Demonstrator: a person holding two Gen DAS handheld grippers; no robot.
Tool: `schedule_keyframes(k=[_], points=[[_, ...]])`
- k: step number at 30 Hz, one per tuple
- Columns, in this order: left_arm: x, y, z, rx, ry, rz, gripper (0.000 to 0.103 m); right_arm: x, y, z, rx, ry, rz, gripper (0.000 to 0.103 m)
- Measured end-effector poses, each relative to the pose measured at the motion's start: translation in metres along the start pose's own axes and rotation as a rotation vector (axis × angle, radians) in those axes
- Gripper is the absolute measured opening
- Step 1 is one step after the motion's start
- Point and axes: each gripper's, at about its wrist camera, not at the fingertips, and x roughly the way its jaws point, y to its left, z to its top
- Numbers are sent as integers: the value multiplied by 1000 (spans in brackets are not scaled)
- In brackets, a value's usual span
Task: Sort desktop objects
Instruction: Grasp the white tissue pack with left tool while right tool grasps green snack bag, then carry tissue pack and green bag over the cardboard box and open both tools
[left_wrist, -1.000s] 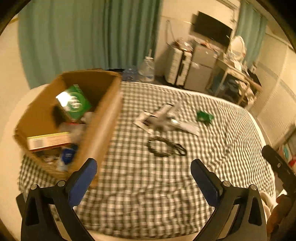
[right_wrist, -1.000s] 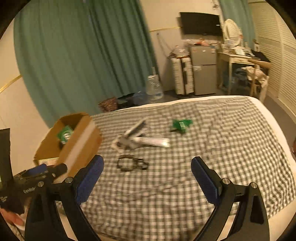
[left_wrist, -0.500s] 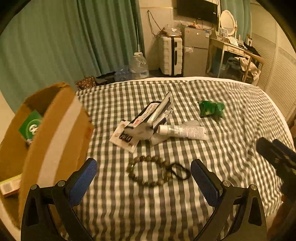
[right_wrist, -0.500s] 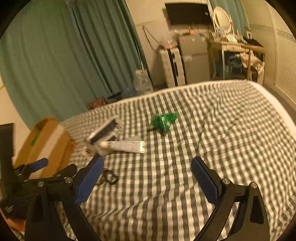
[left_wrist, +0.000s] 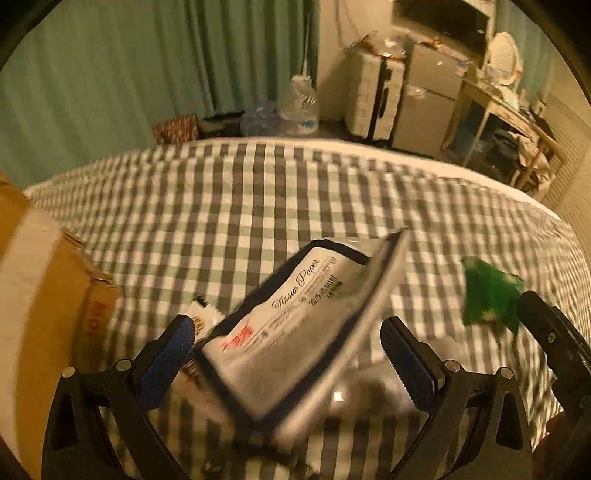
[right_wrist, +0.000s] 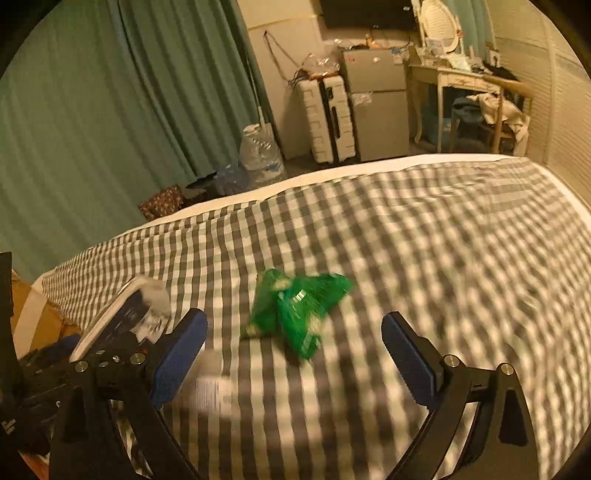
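On the bed (right_wrist: 461, 229), covered in a grey-and-white check sheet, both grippers are presented with jaws spread wide and nothing pinched.

Left gripper (left_wrist: 288, 365): a tissue paper pack (left_wrist: 295, 321), white with a dark border and printed "Tissue Paper", sits between the blue pads, tilted, its far corner raised toward 1 o'clock. Contact with either pad cannot be told; the frame is blurred. A cardboard box (left_wrist: 48, 306) stands at 9 o'clock, just beside the left pad. A green wrapper (left_wrist: 487, 291) lies on the sheet at 2 o'clock, apart from the pack.

Right gripper (right_wrist: 295, 365): the green wrapper (right_wrist: 295, 310), crumpled, lies on the sheet at 12 o'clock, just ahead of the spread jaws and not touching them. The tissue paper pack (right_wrist: 122, 314) shows at 9 o'clock, above the left gripper's body. A pale blurred item lies near the left pad; identity cannot be told.

Beyond the bed at 12 o'clock: a water jug (right_wrist: 260, 155), a white suitcase (right_wrist: 328, 118).
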Motion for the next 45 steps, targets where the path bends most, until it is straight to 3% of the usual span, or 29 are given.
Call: schedule_keyframes(k=[1, 2, 3, 4, 7, 8, 9, 10, 12, 20, 22, 27, 32, 35, 38, 45], points=[[7, -1, 2, 7, 18, 8, 98, 8, 1, 2, -6, 14, -3, 95], [17, -3, 5, 29, 58, 20, 82, 17, 2, 4, -13, 30, -12, 94], [22, -3, 6, 44, 79, 20, 74, 23, 2, 4, -14, 41, -15, 94], [26, -2, 8, 50, 94, 10, 74, 30, 1, 3, -15, 57, -32, 93], [25, 3, 14, 50, 110, -27, 55, 39, -2, -3, -32, 101, -49, 88], [22, 7, 14, 55, 110, -22, 37, 39, -1, -5, -61, 110, -85, 77], [19, 9, 14, 54, 109, -15, 36, 36, 1, -6, -84, 102, -102, 56], [16, 12, 14, 48, 109, -9, 35, 33, 2, -6, -102, 102, -104, 46], [5, 19, 13, 36, 99, -8, 32, 21, 1, -6, -94, 105, -63, 41], [-77, 43, -2, 29, 9, -17, 32, -58, -1, -37, -82, 83, -19, 38], [-92, 50, -5, 29, 2, -20, 32, -83, 1, -52, -70, 77, 5, 38], [-127, 77, -49, -18, 40, -22, 33, -122, 14, -78, -78, 79, 40, 38], [-159, 93, -101, 1, 68, 3, 33, -163, 45, -105, -122, 84, 100, 38], [-183, 110, -115, -14, 49, -19, 33, -191, 70, -116, -162, 69, 124, 38], [-205, 130, -124, -27, 14, -40, 33, -217, 97, -117, -207, 35, 130, 38], [-239, 196, -112, -54, -58, 8, 33, -254, 170, -119, -284, 13, 190, 38]])
